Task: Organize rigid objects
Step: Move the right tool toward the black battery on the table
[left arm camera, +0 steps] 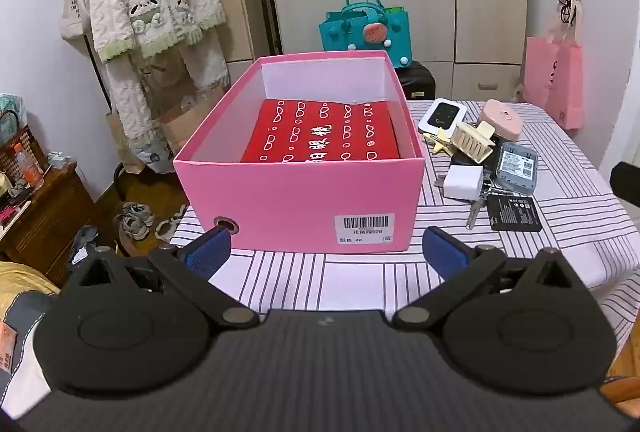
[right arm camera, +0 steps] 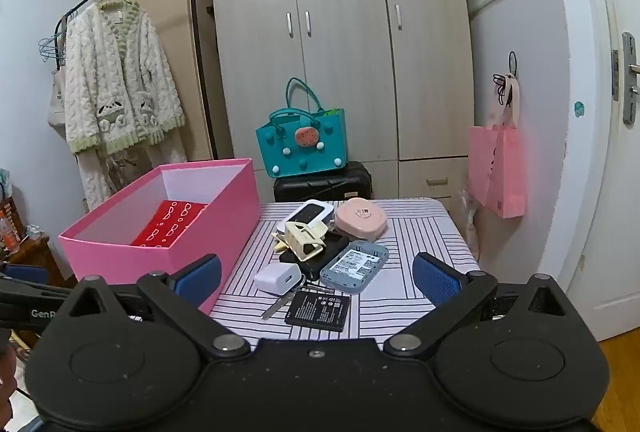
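Pink box (left arm camera: 300, 203) just ahead of spread left fingers (left arm camera: 210, 246); right fingers (right arm camera: 434, 278) spread, empty

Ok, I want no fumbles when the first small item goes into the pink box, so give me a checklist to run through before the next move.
1. Left gripper jaws open, nothing between: ok.
2. Right gripper jaws open, nothing between: ok.
3. Pink box lidless, top clear: ok.
4. Free floor beside the red box inside it: ok, a strip shows on its left.
5. Battery lies alone, easy to grasp: not ok, its far edge sits against the keys.
6. White charger free of the pile: cannot tell, it sits close against the keys and the black item behind.
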`<state>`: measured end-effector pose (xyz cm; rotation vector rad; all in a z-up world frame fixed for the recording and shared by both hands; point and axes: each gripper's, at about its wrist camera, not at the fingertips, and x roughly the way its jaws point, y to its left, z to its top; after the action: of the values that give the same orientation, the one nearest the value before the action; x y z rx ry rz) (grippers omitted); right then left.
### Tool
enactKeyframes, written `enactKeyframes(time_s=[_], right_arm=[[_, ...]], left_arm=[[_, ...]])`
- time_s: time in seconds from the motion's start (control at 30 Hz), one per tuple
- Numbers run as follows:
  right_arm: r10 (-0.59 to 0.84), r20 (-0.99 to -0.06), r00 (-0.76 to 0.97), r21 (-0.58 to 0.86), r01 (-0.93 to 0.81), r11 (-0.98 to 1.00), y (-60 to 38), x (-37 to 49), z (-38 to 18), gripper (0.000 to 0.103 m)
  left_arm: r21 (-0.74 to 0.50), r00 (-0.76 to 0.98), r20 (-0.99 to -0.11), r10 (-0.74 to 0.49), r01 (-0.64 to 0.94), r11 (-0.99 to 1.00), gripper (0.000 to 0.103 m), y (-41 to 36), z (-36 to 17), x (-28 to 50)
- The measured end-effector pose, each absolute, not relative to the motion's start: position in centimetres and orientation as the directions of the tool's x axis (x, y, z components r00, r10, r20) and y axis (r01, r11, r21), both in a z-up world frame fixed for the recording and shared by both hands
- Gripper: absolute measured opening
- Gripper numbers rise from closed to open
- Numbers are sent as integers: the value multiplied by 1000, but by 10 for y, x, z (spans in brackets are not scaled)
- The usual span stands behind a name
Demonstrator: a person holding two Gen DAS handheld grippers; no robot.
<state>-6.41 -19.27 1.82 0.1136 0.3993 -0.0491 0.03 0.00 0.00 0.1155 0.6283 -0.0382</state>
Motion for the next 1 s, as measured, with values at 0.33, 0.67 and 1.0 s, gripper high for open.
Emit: enactKeyframes(time_s=[0.33, 0.67, 1.0], right_arm=[[-27, -392, 920, 98, 71, 993, -195, -63, 17, 103], [-35, -392, 919, 78, 71, 994, -193, -64, 17, 103], [-39, -398, 917, 74, 75, 994, -194, -62, 14, 103]], left_arm=[[83, 812, -584, -17, 81, 993, 103, 3, -2, 5], [78, 810, -586, -14, 73, 994, 103, 4, -5, 2], [82, 805, -593, -16, 81, 993, 103, 3, -7, 2]])
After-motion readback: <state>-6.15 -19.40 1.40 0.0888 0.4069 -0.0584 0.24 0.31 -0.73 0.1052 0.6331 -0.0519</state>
